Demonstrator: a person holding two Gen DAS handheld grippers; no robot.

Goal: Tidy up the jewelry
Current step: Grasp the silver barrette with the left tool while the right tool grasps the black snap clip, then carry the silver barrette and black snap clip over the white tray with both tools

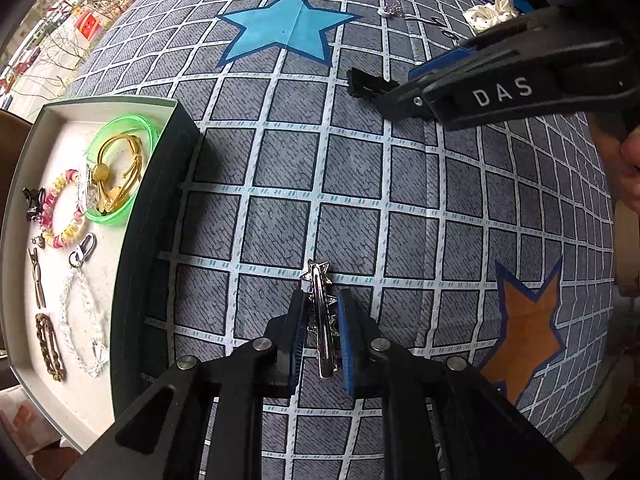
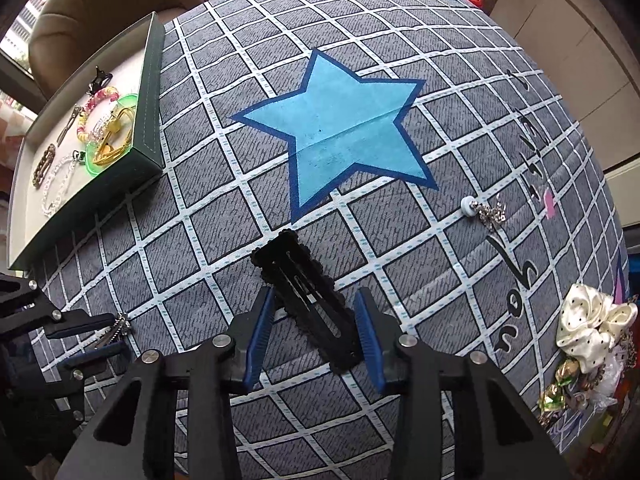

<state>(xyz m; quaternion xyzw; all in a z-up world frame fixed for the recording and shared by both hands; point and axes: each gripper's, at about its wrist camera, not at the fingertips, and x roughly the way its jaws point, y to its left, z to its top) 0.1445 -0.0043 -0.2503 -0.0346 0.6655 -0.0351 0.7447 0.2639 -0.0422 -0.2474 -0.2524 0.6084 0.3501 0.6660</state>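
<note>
Left hand-held gripper pinches a slim silver star-tipped hair clip; right hand-held gripper wide around a black scalloped snap clip.

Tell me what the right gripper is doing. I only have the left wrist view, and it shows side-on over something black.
Observer: The right gripper is open, with its pads on either side of a black snap clip lying flat on the cloth.
Operator: Is the clip lined up with the fingers?
Observer: Not quite. It lies at a slant, with its far end towards the blue star and its near end close to the right-hand pad.
Operator: Is anything loose further right?
Observer: Yes. Below the white scrunchie, a small heap of shiny crumpled bits sits at the table edge, too blurred to name.
</note>
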